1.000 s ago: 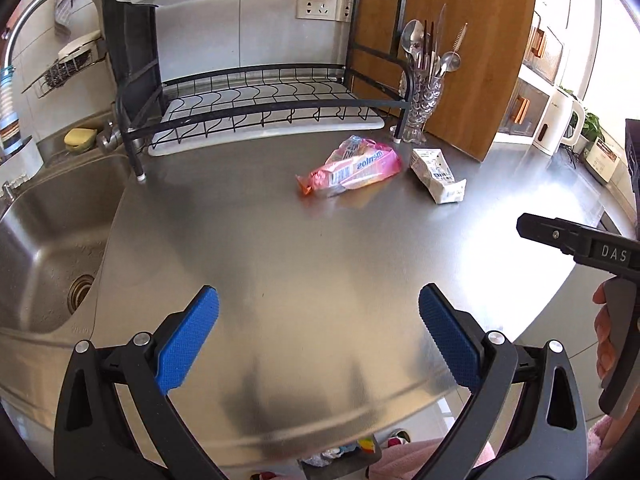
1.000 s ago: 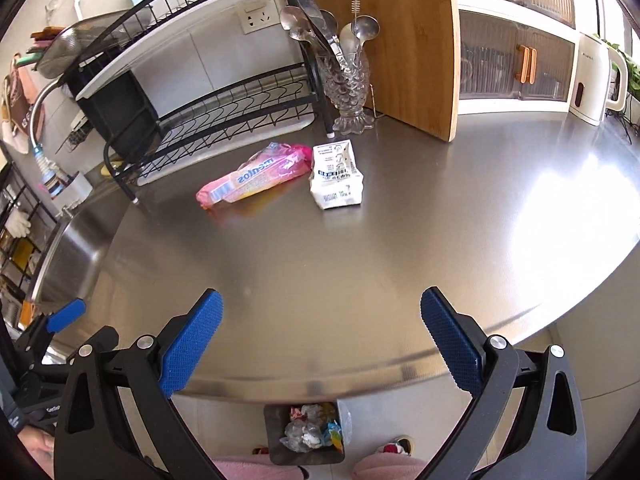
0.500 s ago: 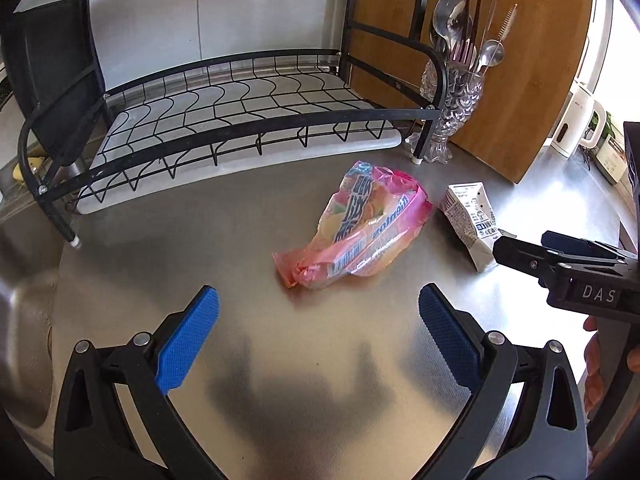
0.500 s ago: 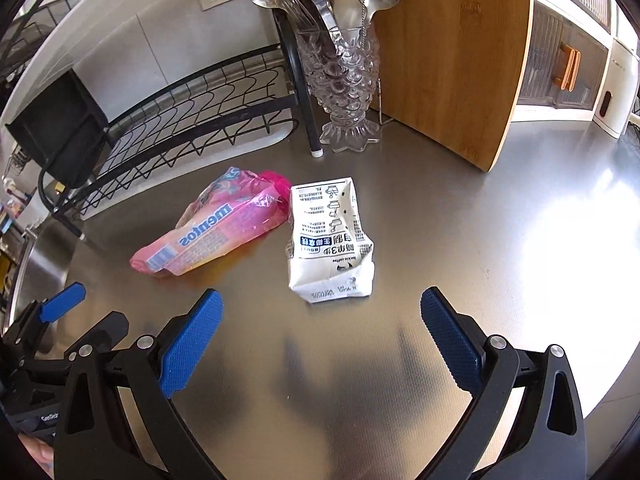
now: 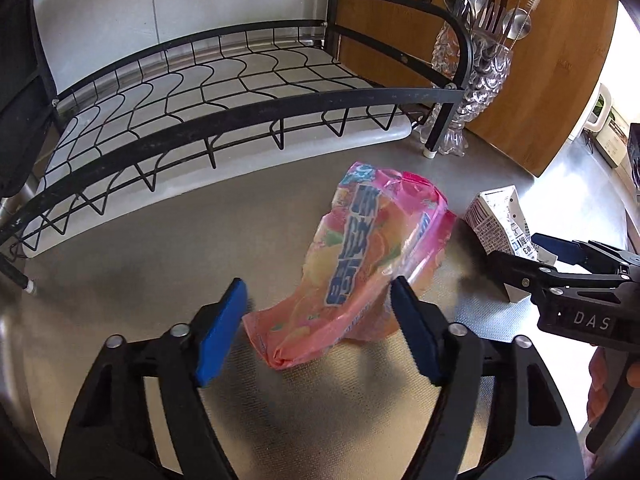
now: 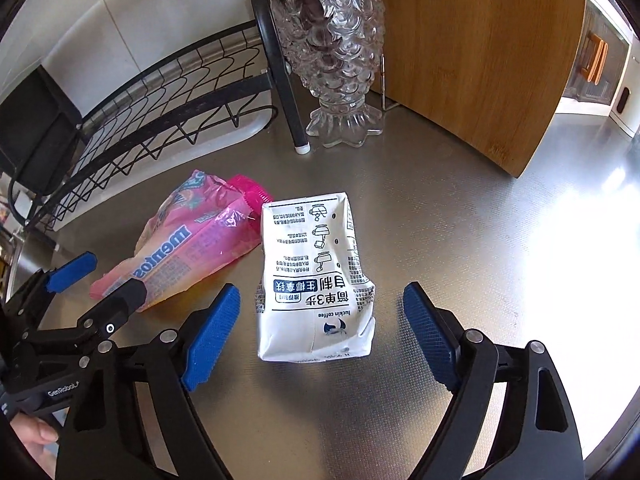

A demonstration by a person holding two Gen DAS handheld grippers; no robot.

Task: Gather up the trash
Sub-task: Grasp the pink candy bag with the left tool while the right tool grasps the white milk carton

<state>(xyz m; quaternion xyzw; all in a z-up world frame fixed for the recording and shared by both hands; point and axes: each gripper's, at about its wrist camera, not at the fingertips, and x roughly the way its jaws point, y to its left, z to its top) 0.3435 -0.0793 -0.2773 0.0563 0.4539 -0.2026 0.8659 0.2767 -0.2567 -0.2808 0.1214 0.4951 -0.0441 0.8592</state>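
Pink candy wrapper (image 5: 360,264) and white paper carton (image 6: 316,284) are both seen lying on the steel counter (image 6: 500,240), close beside each other in front of the dish rack (image 5: 224,92), so nothing has been collected yet; both pieces remain to be lifted and carried off to a bin. The left hand-held gripper (image 5: 316,328) is held partly open with the wrapper's near end between its blue pads, the jaws having just been closing, though no firm pinch is shown. The right hand-held gripper (image 6: 320,340) is spread wider around the carton, also just closing, with clear gaps left on both sides.
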